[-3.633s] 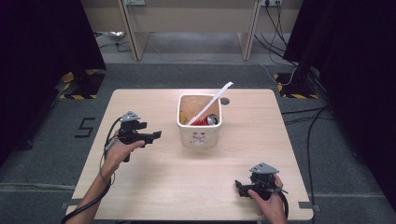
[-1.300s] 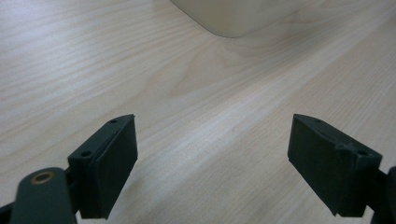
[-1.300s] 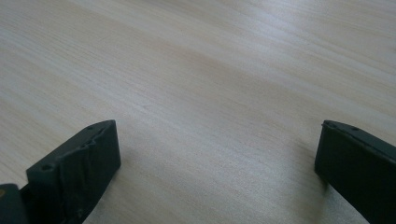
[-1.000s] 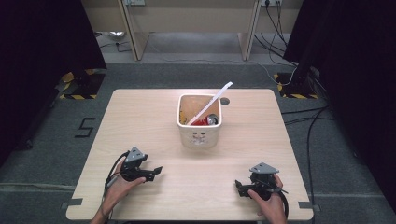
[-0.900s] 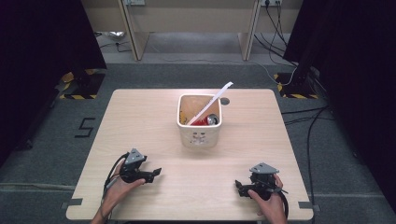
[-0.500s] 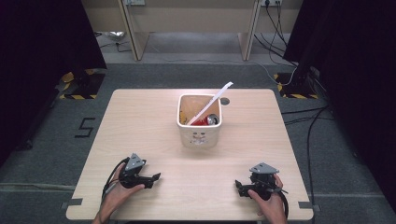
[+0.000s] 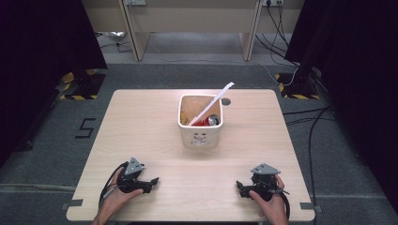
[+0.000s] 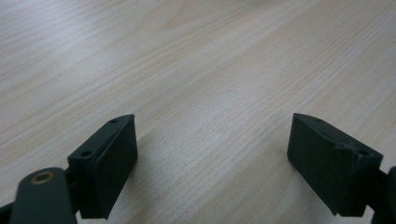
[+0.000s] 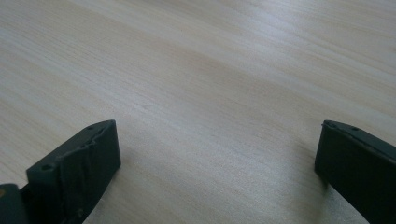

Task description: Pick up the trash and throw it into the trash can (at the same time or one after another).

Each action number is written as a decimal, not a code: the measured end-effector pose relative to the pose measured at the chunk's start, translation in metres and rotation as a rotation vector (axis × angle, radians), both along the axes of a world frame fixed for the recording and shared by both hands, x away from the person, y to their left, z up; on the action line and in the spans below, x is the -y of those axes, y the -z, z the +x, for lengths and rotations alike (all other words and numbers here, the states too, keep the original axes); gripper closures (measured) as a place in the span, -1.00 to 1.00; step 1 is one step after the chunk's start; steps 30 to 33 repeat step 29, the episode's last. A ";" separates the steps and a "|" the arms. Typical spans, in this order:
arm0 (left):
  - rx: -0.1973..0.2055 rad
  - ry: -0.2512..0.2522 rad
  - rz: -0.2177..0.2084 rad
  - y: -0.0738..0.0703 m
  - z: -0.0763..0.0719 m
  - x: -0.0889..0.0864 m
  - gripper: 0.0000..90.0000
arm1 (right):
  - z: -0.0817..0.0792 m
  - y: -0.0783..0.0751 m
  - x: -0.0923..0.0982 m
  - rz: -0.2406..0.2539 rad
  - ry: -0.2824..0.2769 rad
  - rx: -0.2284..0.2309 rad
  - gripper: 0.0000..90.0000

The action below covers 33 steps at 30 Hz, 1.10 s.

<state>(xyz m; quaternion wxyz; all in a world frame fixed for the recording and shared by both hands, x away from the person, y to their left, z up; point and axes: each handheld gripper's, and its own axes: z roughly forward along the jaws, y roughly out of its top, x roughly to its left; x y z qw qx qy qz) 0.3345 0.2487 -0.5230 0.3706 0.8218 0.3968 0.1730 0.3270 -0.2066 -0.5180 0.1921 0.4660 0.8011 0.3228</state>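
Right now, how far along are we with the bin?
Done, it seems: the white bin mid-table holds a red can and a white strip leaning out. In hand: nothing; the left gripper and right gripper rest open near the table's front edge. Left: no loose items visible.

White bin (image 7: 201, 136) upright mid-table; white strip (image 7: 212, 103), perhaps red can (image 7: 204, 121) inside.
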 end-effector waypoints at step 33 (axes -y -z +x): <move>-0.014 0.001 -0.007 0.000 -0.005 0.000 -0.69 | 0.000 0.000 0.000 -0.001 0.001 0.000 -0.99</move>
